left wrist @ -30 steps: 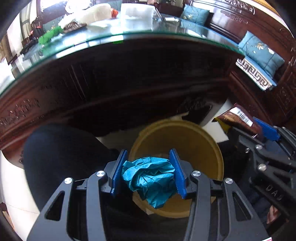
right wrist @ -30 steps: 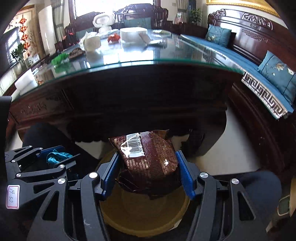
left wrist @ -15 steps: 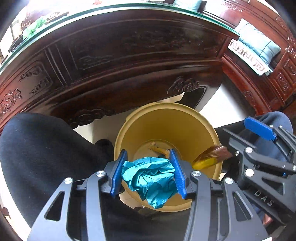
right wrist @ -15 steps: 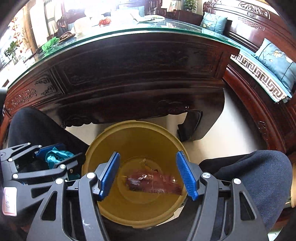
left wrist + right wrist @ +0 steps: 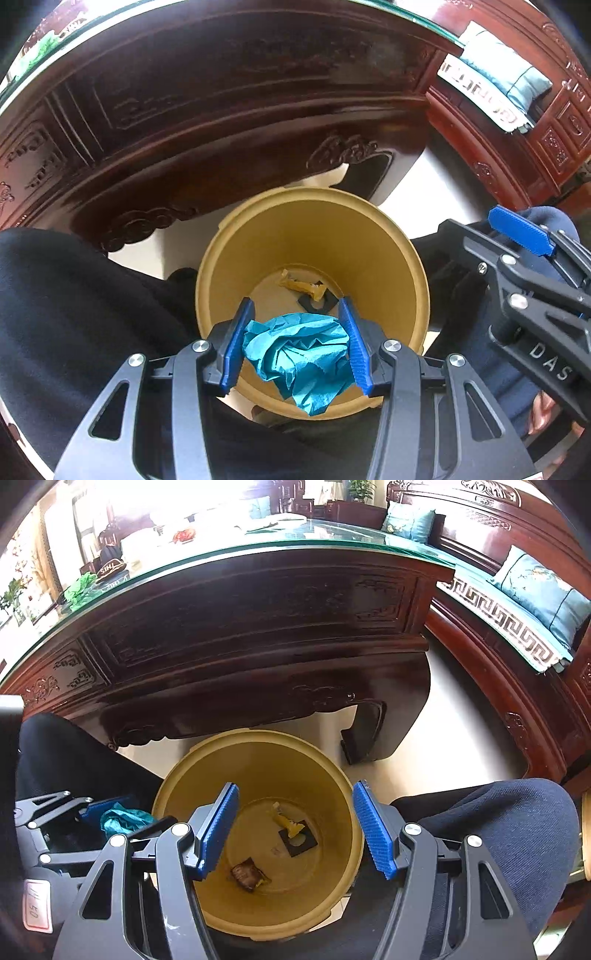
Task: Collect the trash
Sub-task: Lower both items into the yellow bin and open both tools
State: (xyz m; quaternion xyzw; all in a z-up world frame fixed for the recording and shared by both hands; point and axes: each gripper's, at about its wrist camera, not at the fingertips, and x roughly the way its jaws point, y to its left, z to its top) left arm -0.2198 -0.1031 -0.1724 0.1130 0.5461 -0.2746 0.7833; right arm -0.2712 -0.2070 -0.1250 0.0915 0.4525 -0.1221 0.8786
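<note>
A yellow bin [image 5: 388, 254] stands on the floor between the person's knees; it also shows in the right wrist view [image 5: 332, 775]. My left gripper [image 5: 295, 347] is shut on a crumpled teal paper [image 5: 299, 354] and holds it over the bin's near rim. The teal paper also shows in the right wrist view [image 5: 122, 819]. My right gripper [image 5: 295, 827] is open and empty above the bin. A brown snack wrapper [image 5: 248, 875] lies on the bin's bottom, with a yellow wrapper [image 5: 286, 821] and a black square piece [image 5: 299, 840].
A dark carved wooden table [image 5: 240, 627] with a glass top stands just behind the bin. A wooden bench with blue cushions [image 5: 535, 587] runs along the right. The person's legs [image 5: 498, 819] flank the bin on both sides. Green trash [image 5: 79, 590] lies on the tabletop.
My right gripper let go of the brown snack wrapper, which fell to the bin's bottom. Both grippers tilted down over the bin. My left gripper still holds the teal paper.
</note>
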